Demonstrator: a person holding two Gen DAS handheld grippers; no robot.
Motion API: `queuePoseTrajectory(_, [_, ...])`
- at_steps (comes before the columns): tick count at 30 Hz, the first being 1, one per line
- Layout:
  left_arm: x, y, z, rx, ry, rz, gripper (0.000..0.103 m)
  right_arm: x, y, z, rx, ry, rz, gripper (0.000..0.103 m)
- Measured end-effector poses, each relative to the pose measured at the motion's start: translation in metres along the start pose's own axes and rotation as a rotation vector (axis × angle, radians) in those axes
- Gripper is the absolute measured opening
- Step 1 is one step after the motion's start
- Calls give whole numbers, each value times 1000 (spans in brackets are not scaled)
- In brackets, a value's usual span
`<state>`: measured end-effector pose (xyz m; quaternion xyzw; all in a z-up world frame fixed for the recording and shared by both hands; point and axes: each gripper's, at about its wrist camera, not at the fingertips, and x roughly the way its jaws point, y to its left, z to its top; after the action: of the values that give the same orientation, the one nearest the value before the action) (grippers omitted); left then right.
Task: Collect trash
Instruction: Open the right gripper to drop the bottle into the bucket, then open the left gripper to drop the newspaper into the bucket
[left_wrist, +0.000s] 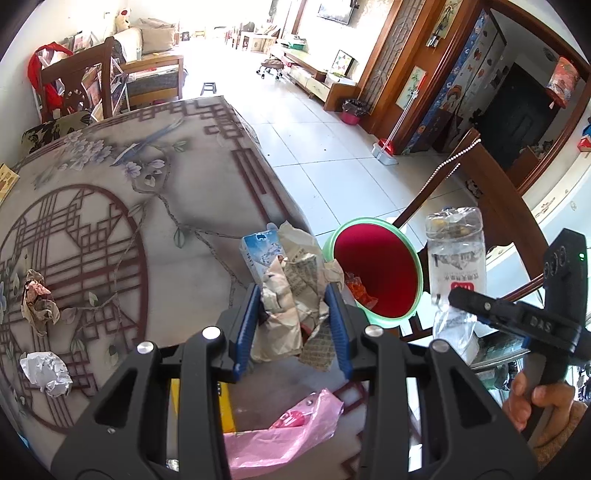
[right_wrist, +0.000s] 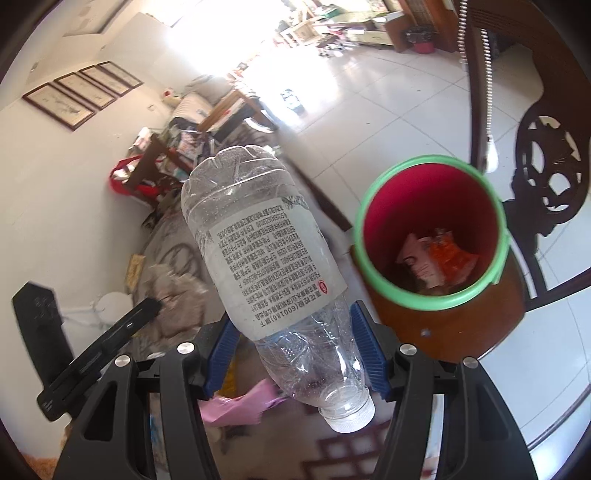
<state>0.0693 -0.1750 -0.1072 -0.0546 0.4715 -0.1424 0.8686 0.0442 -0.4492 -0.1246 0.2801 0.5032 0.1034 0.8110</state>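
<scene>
**Paper wad and water bottle held beside the bin**

Tongs on the left gripper (left_wrist: 291, 325) are clamped on a crumpled wad of newspaper (left_wrist: 295, 291), its blue pads pressing the wad from both sides. A small blue-and-white carton (left_wrist: 260, 254) sticks up just behind the wad, touching it; whether it is caught in the grip I cannot tell. The wad hangs over the table's near right edge, just left of the bin.

The right gripper (right_wrist: 295, 354) is clamped on a clear plastic water bottle (right_wrist: 266, 251), the blue pads squeezing its crushed lower neck. The bottle tilts with its white cap (right_wrist: 349, 415) toward the camera and its base up and away. In the left wrist view the same bottle (left_wrist: 456, 258) stands just right of the bin's rim, with a person's hand (left_wrist: 535, 402) around the gripper's handle.

The bin (right_wrist: 432, 295), red inside with a green rim, sits on a wooden chair seat (right_wrist: 461, 332) just off the table's edge. Orange and pale wrappers (right_wrist: 436, 258) lie at its bottom.

On the patterned tablecloth (left_wrist: 155, 236), two more pieces wait well apart from the bin: a brownish crumpled paper ball (left_wrist: 37, 306) near the left edge and a white crumpled paper (left_wrist: 48, 373) just in front of it. A pink plastic bag (left_wrist: 280, 435) lies at the near edge, under the left gripper.
</scene>
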Motion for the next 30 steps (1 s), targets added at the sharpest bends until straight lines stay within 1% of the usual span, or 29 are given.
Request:
queuePoseTrajectory(8, [14,-18,9,12,15,8,36,10,-43,28,70,10,-66,58])
queuePoseTrajectory(15, [27,-31,15,29,32,13,36,18,-62,55,63,-2,-105,58])
queuePoseTrajectory(18, [32,-37,18,38,37,14,36,20,-68,69,62,-24,-114,61])
queuePoseTrajectory(21, [37,-42,22,47,43,14,36,20,-75,79,80,-47,-116,70])
queuePoseTrajectory(25, [48,-53,29,71,56,1,36,15,-80,86,81,-75,-123,72])
queuePoseTrajectory(30, [71,-77,39,129,73,-44,36,2,-82,85,83,-106,-135,73])
